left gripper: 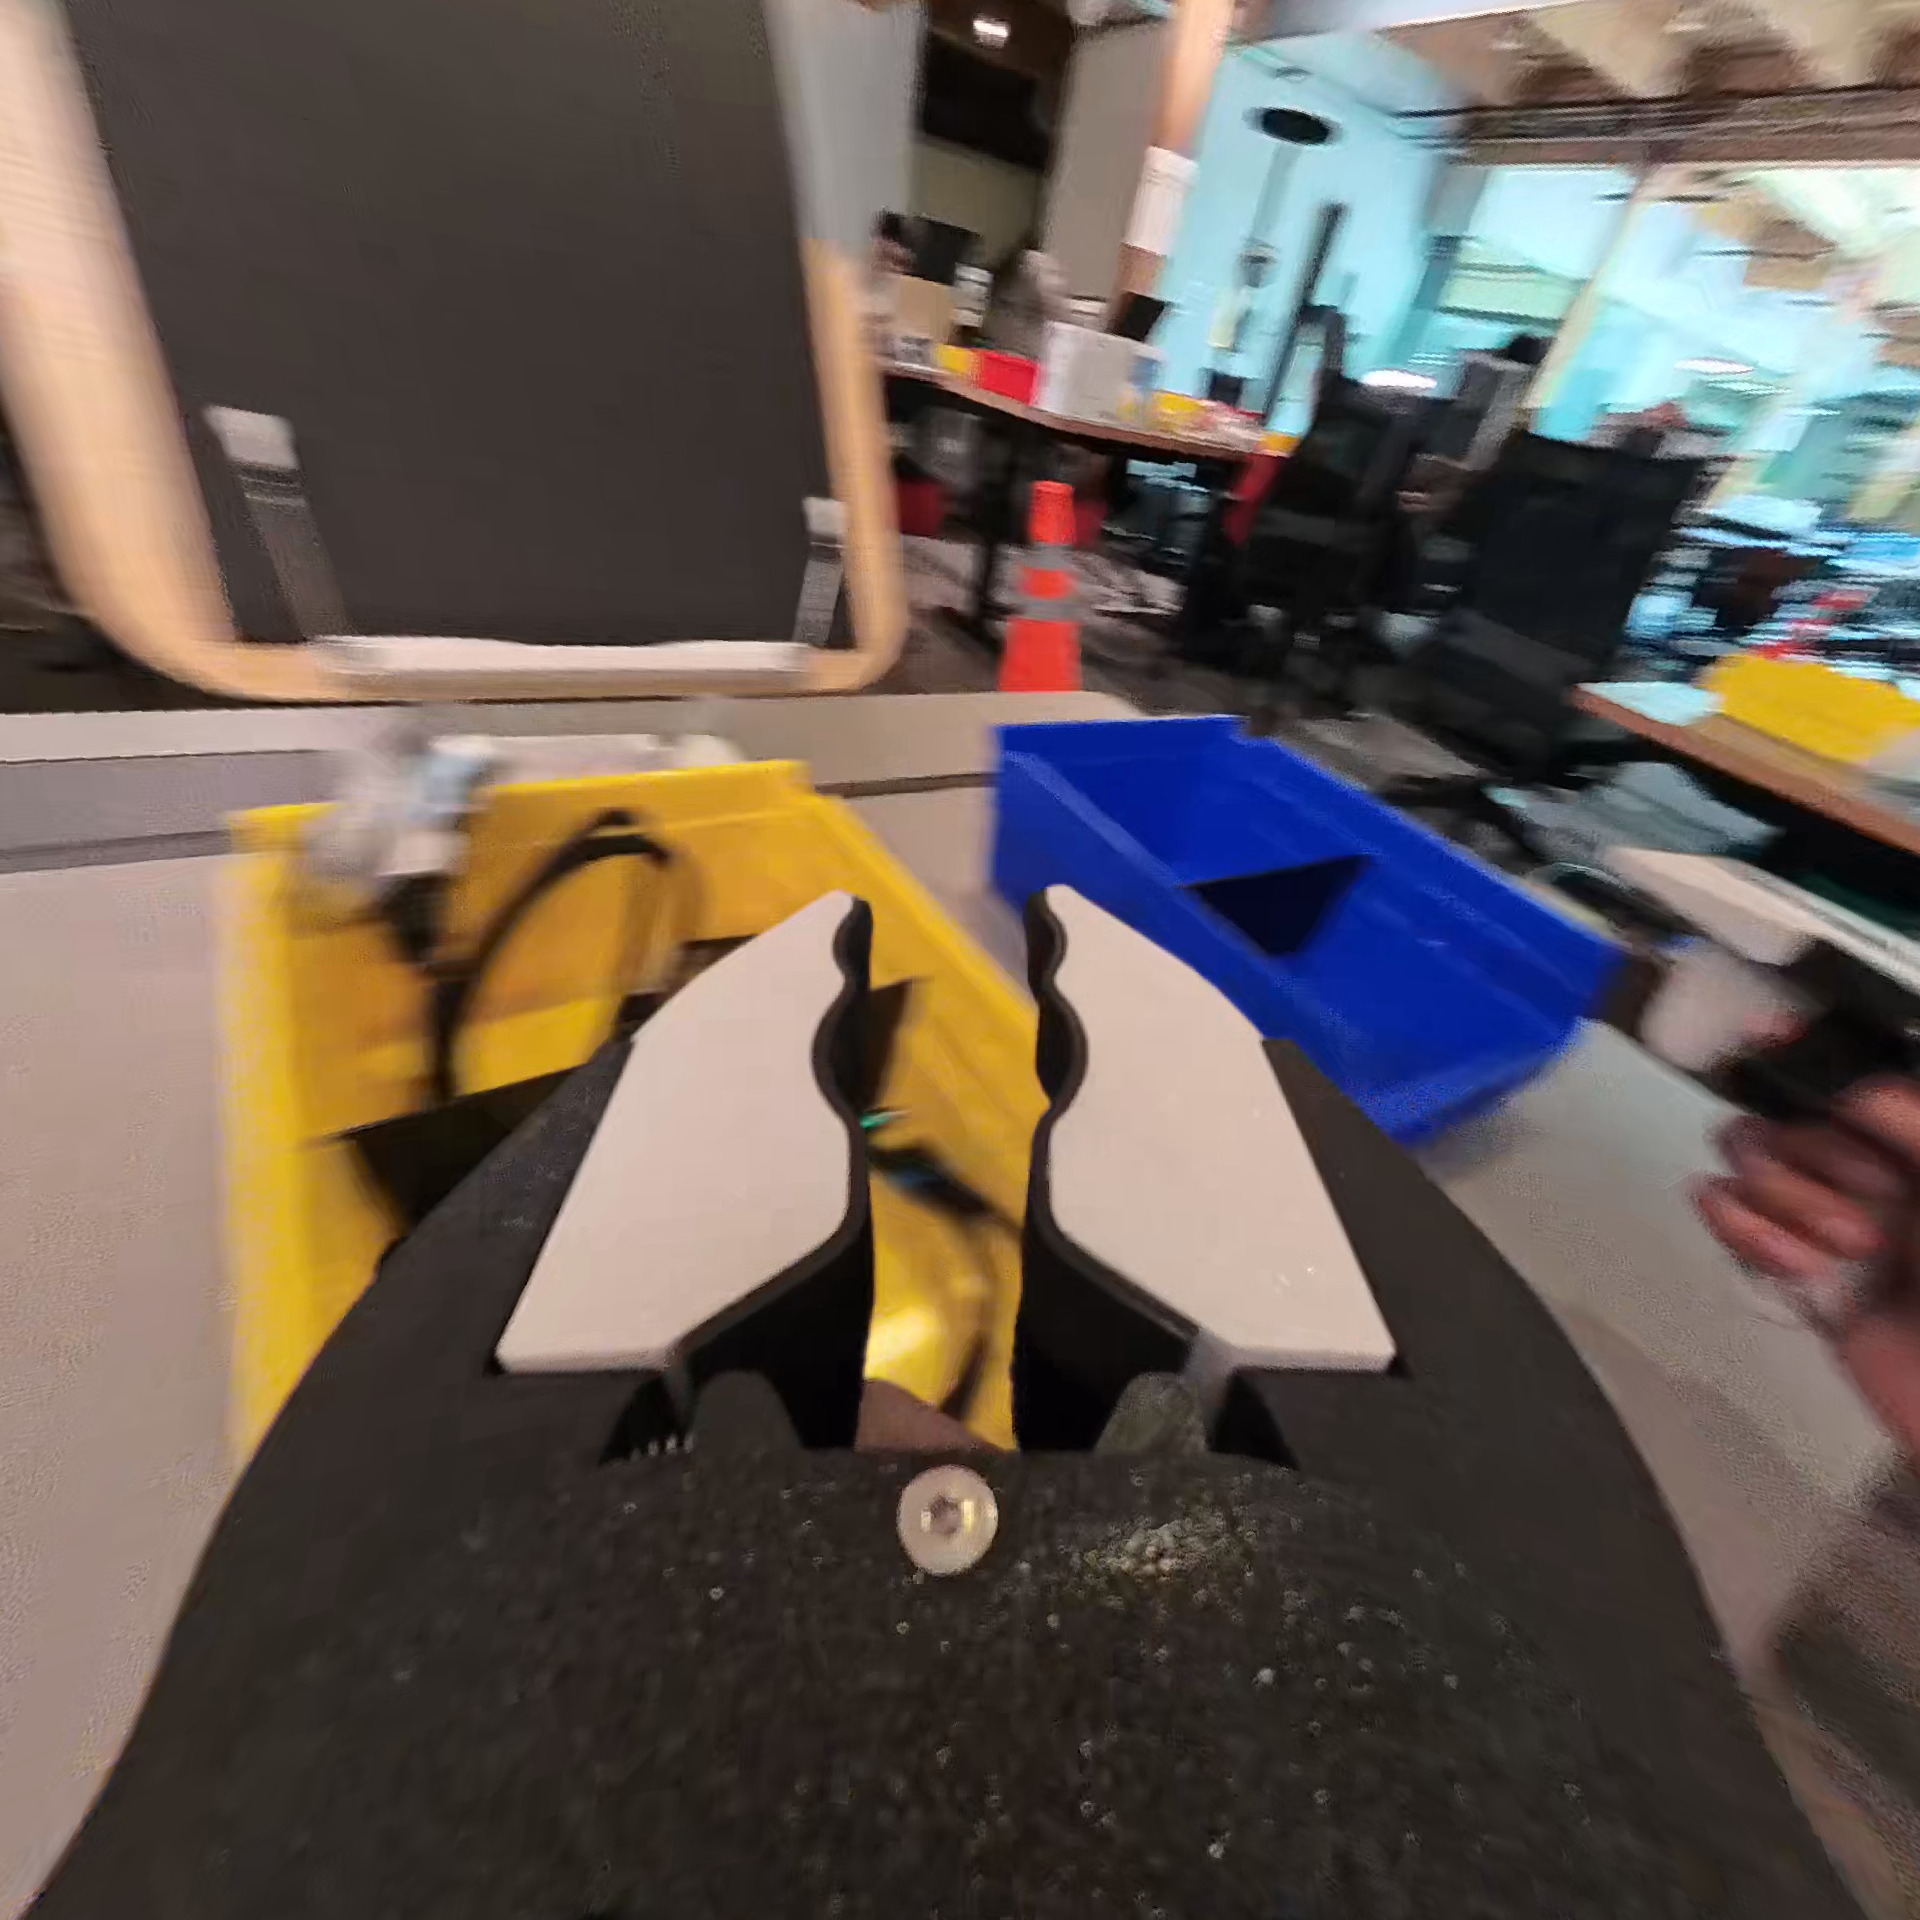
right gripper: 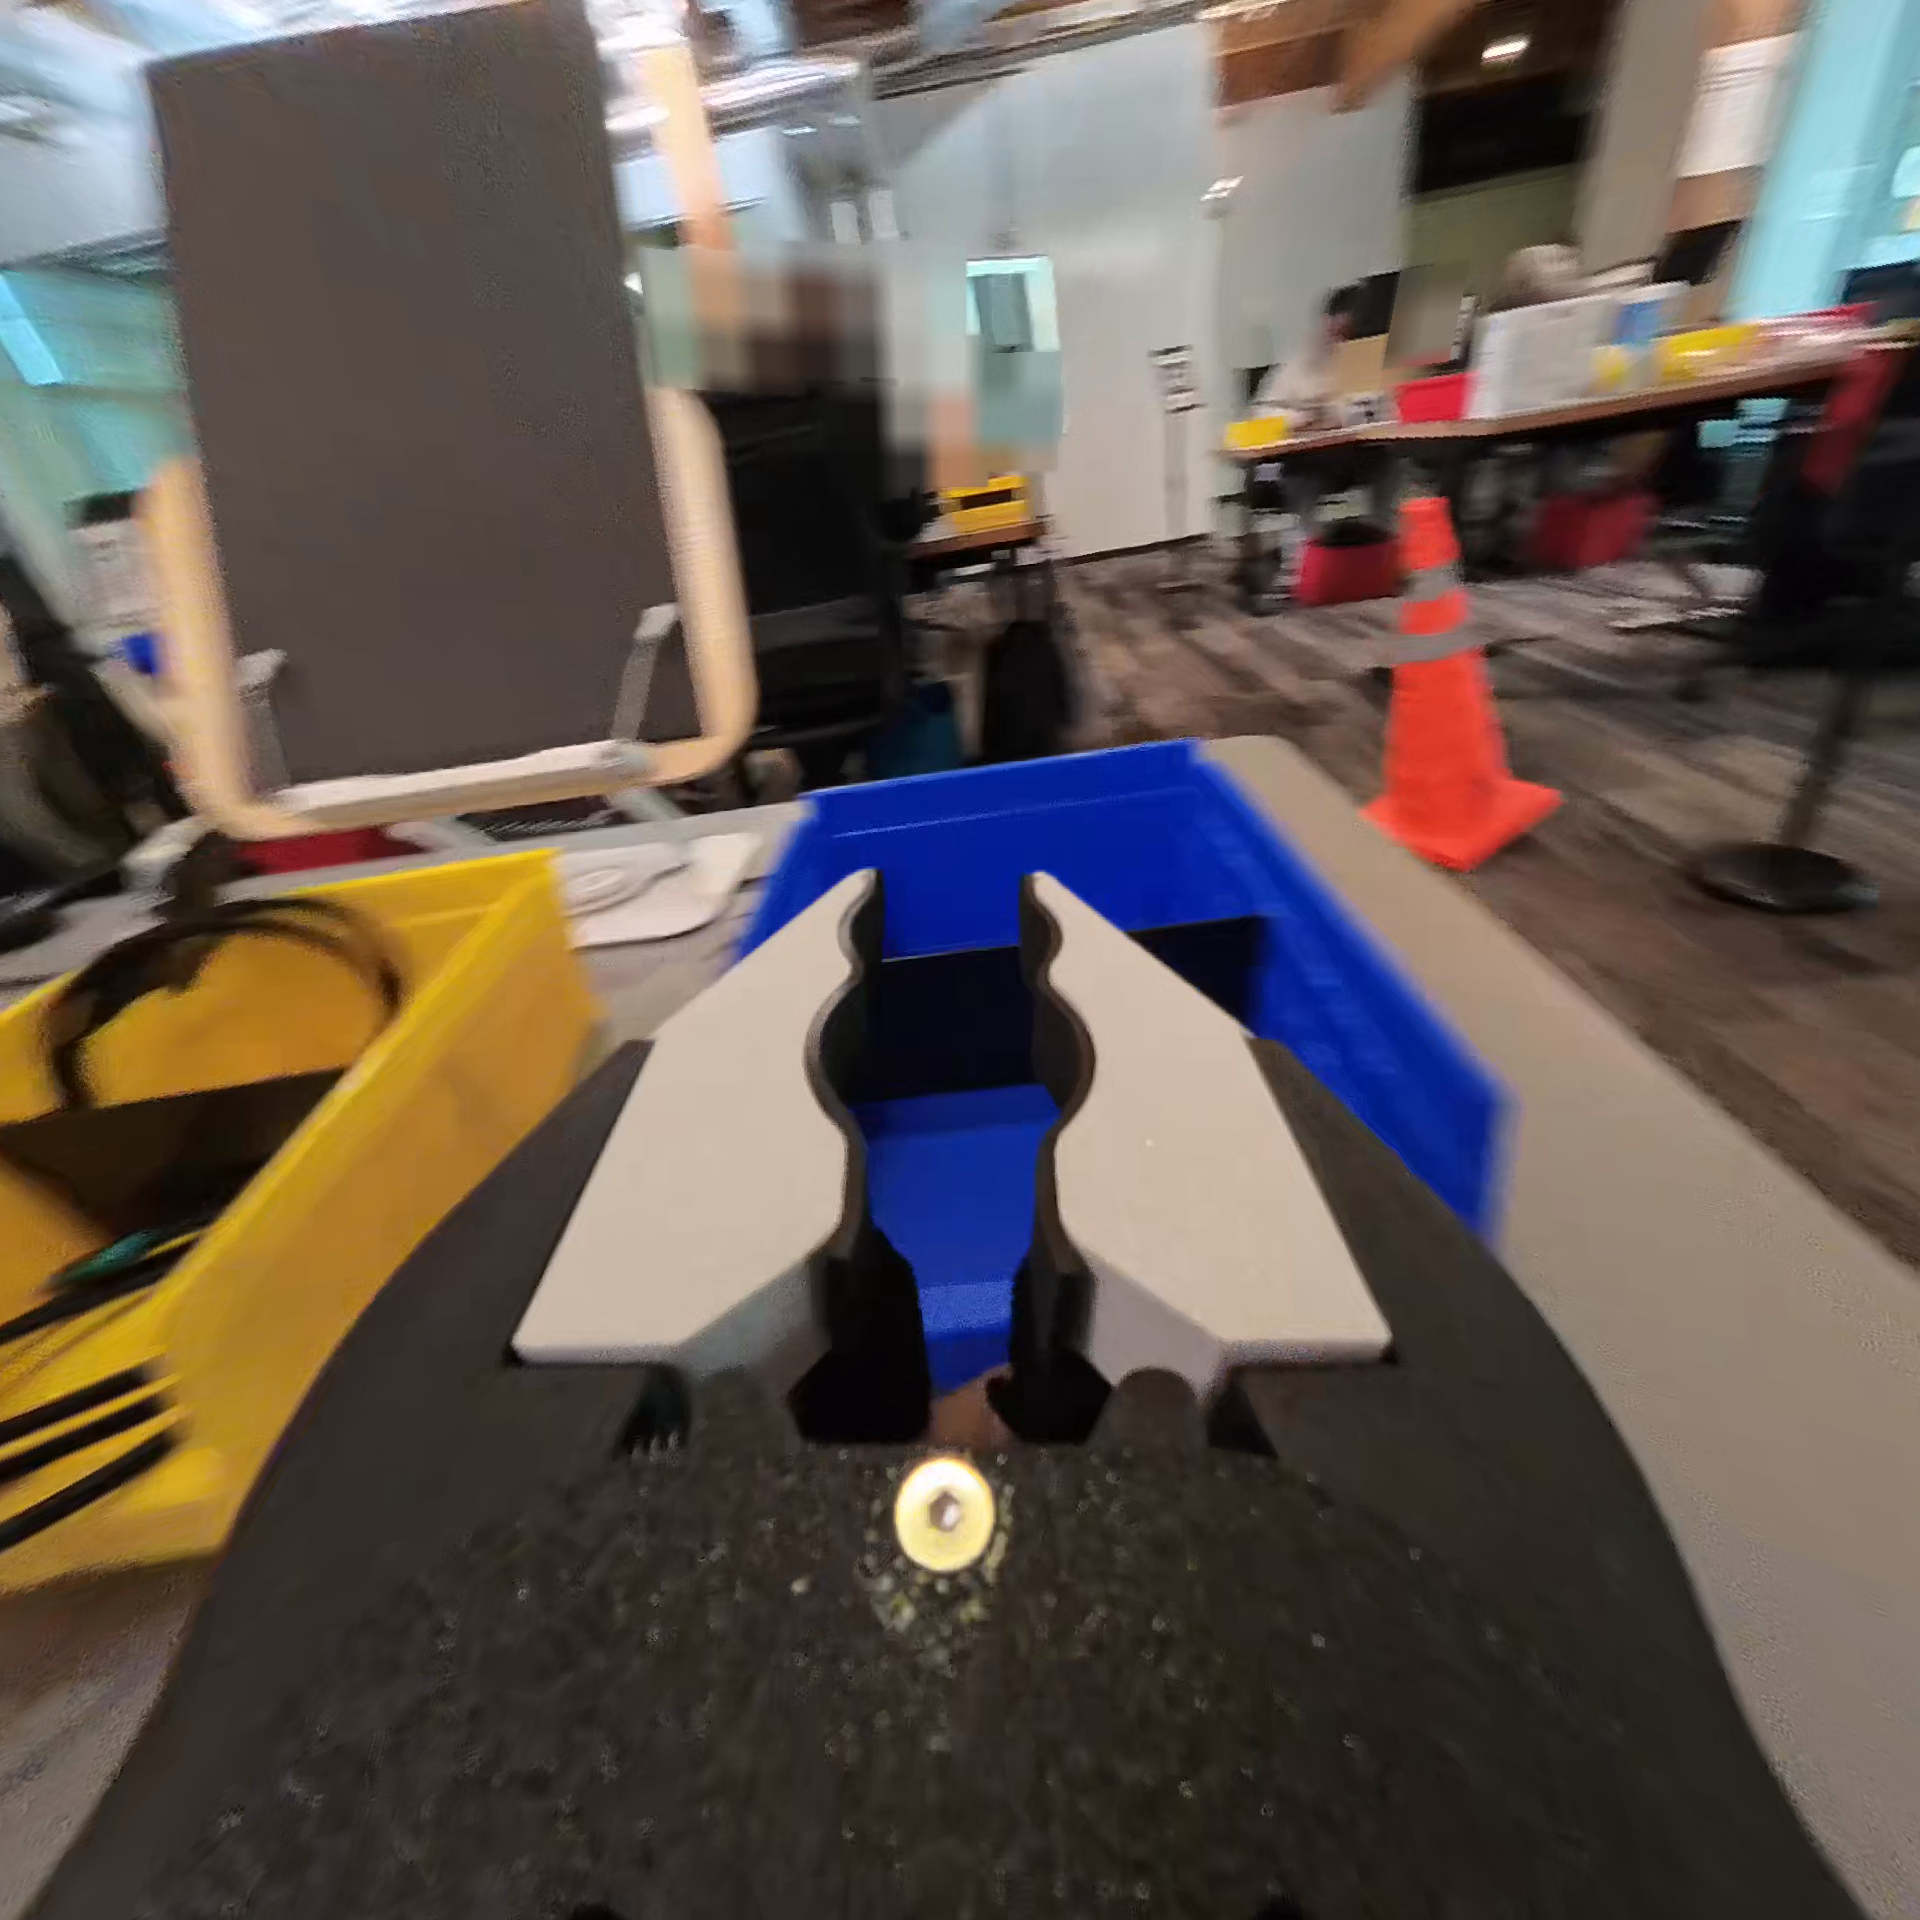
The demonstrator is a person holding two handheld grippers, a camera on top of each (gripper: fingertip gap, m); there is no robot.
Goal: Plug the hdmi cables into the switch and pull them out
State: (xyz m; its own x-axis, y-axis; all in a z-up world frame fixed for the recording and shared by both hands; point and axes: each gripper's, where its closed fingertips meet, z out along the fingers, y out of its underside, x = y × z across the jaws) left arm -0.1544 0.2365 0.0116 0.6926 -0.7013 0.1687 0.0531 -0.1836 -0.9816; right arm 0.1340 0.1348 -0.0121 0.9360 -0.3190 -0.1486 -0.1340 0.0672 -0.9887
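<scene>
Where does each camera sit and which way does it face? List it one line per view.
Left wrist view: on the left gripper, looking forward over the yellow bin of black cables; a hand shows at right.
Right wrist view: on the right gripper, facing into the blue bin.
Shared: both bins, grey table, orange cone, dark panel. Both grippers are open and hold nothing.

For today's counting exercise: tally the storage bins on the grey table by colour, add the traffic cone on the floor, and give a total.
Yellow bin: 1, holding black cables
Blue bin: 1, nothing visible inside
Orange traffic cone: 1
Total: 3
</scene>
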